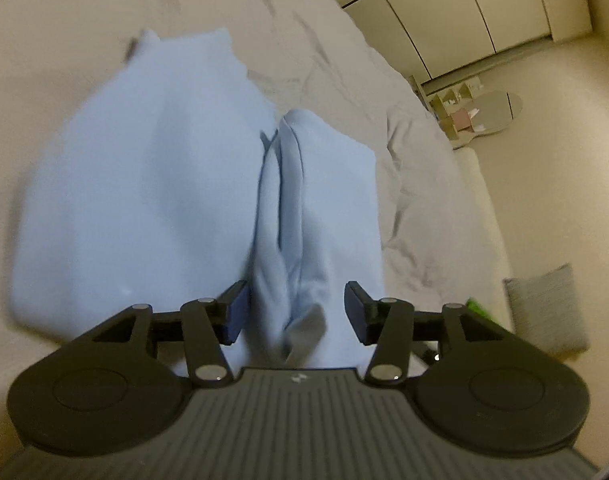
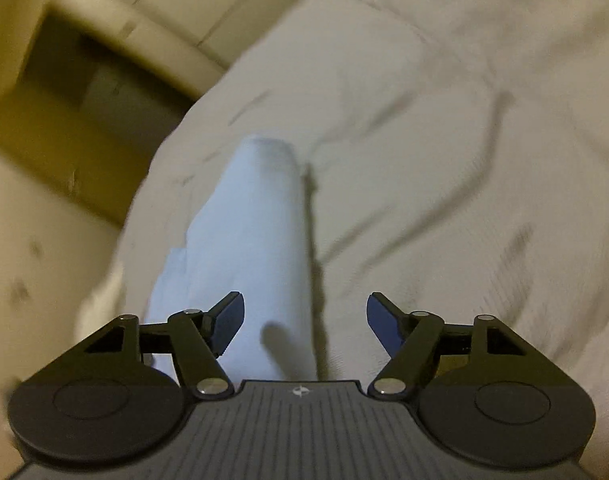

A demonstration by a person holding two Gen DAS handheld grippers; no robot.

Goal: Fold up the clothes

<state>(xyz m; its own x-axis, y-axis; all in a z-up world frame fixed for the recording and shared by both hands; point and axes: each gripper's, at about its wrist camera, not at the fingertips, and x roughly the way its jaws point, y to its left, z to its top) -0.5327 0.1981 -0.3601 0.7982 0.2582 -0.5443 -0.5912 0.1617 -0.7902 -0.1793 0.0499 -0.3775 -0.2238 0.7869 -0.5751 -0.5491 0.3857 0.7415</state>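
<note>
Two views look forward along a pair of hand-held grippers above a bed covered in a rumpled off-white quilt. A pale blue garment lies on the quilt.

In the left wrist view, the left gripper has its jaws partly open. A bunched ridge of the blue cloth runs up between the two dark pads, but the pads stand clear of it on both sides, so nothing is gripped. In the right wrist view, the right gripper is open wider. A folded blue strip stretches away from it; the cloth sits toward the left pad, with bare quilt under the right pad. Neither pad presses on it.

Risks, as a judgement: the loose ridge between the left pads looks unsettled and may slump or spring apart, spoiling the fold. If either gripper closes low, it could pinch the quilt along with the garment and drag the bedding. The soft bed gives no firm backing, so creases may not hold. Both views are blurred, which makes the edges hard to judge.

The garment looks like soft, matte knit, thick enough to form rounded folds. The quilt is puffy with shallow wrinkles. The grippers are hard black plastic with dark blue pads.
</note>
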